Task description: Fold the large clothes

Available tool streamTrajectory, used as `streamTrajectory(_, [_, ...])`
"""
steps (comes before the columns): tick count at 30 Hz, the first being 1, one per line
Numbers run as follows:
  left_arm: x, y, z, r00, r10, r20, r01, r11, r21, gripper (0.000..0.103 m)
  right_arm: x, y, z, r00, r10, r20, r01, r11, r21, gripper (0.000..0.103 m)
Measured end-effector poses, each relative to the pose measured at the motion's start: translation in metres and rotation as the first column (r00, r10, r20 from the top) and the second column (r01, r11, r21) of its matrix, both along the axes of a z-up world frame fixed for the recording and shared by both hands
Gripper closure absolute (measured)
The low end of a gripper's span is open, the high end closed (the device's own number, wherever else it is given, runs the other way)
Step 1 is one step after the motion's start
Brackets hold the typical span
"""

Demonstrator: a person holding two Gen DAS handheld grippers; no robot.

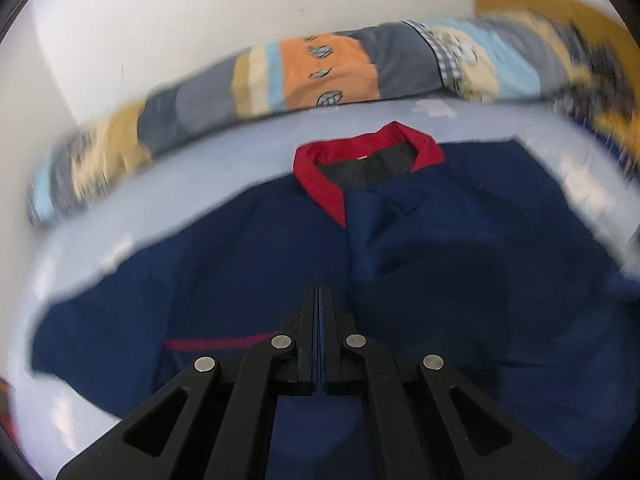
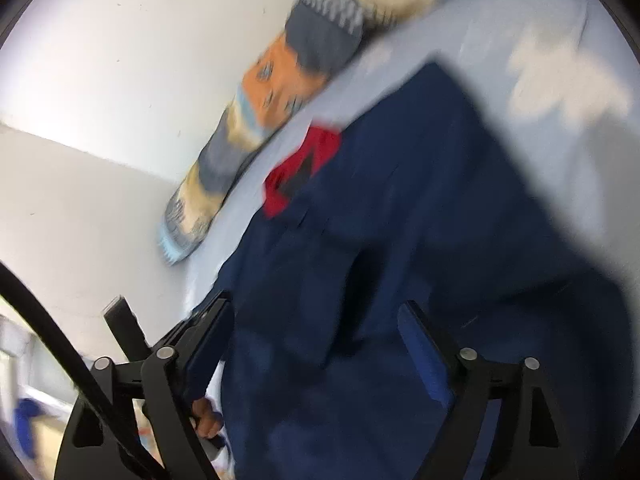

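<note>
The navy jacket (image 1: 420,248) with its red collar (image 1: 320,184) lay spread on the pale blue bed (image 1: 240,152), below the striped bedding roll (image 1: 320,68). The left gripper (image 1: 319,292) was pressed together with no cloth visibly between its jaws, so it might lift nothing. The right gripper (image 2: 316,320) hung spread wide over the fabric, pinching nothing; blur hid any contact.

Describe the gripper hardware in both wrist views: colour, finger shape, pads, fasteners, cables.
Both are matt black plastic. The left gripper has flat, straight fingers on linkage arms with triangular cut-outs and round silver pins. The right gripper has the same arms and pins; its fingers carry blue pads on the inner faces. A black cable curves past the right gripper. No markings or sleeves are visible.
</note>
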State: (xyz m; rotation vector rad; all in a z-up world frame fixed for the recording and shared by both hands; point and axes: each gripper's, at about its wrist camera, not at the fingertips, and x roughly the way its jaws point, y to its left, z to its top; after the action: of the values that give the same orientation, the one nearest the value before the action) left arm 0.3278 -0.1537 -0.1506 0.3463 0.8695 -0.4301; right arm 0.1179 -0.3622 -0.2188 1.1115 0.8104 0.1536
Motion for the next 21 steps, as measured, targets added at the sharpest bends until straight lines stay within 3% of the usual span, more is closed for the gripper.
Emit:
streamTrajectory(4, [-0.025, 0.045, 0.023, 0.994, 0.066, -0.084, -0.079, 0.982, -0.169, 0.102, 0.024, 0.021, -0.013, 0.999, 0.042, -0.032, -0.043, 0.999, -0.033, 0.016])
streamTrajectory(6, [-0.041, 0.066, 0.030, 0.989, 0.098, -0.108, -0.120, 0.970, -0.212, 0.102, 0.036, 0.024, -0.019, 0.997, 0.042, -0.060, -0.047, 0.995, -0.084, 0.031])
streamTrajectory(8, [-0.057, 0.083, 0.030, 0.984, 0.111, -0.139, -0.141, 0.963, -0.231, 0.099, 0.049, 0.028, -0.031, 0.995, 0.064, -0.075, -0.071, 0.992, -0.102, 0.036])
streamTrajectory(10, [-0.066, 0.095, 0.024, 0.977, 0.141, -0.163, -0.174, 0.962, -0.211, 0.095, 0.054, 0.031, -0.040, 0.995, 0.076, -0.068, -0.081, 0.994, -0.075, 0.063])
streamTrajectory(11, [-0.067, 0.100, 0.023, 0.973, 0.158, -0.171, -0.191, 0.962, -0.197, 0.092, 0.055, 0.034, -0.040, 0.995, 0.084, -0.062, -0.088, 0.993, -0.074, 0.094])
streamTrajectory(13, [-0.065, 0.117, 0.025, 0.965, 0.191, -0.182, -0.225, 0.956, -0.190, 0.092, 0.054, 0.038, -0.025, 0.996, 0.081, -0.039, -0.085, 0.990, -0.109, 0.094])
streamTrajectory(15, [-0.060, 0.136, 0.035, 0.961, 0.230, -0.153, -0.257, 0.948, -0.188, 0.081, 0.053, 0.046, 0.009, 0.996, 0.085, 0.016, -0.080, 0.979, -0.186, 0.094])
streamTrajectory(17, [-0.057, 0.158, 0.051, 0.951, 0.295, -0.096, -0.308, 0.932, -0.192, 0.056, 0.056, 0.060, 0.041, 0.992, 0.108, 0.065, -0.089, 0.964, -0.251, 0.094])
streamTrajectory(21, [-0.054, 0.193, 0.074, 0.935, 0.349, -0.055, -0.353, 0.911, -0.216, 0.052, 0.094, 0.107, 0.087, 0.979, 0.192, 0.070, -0.154, 0.920, -0.359, 0.094])
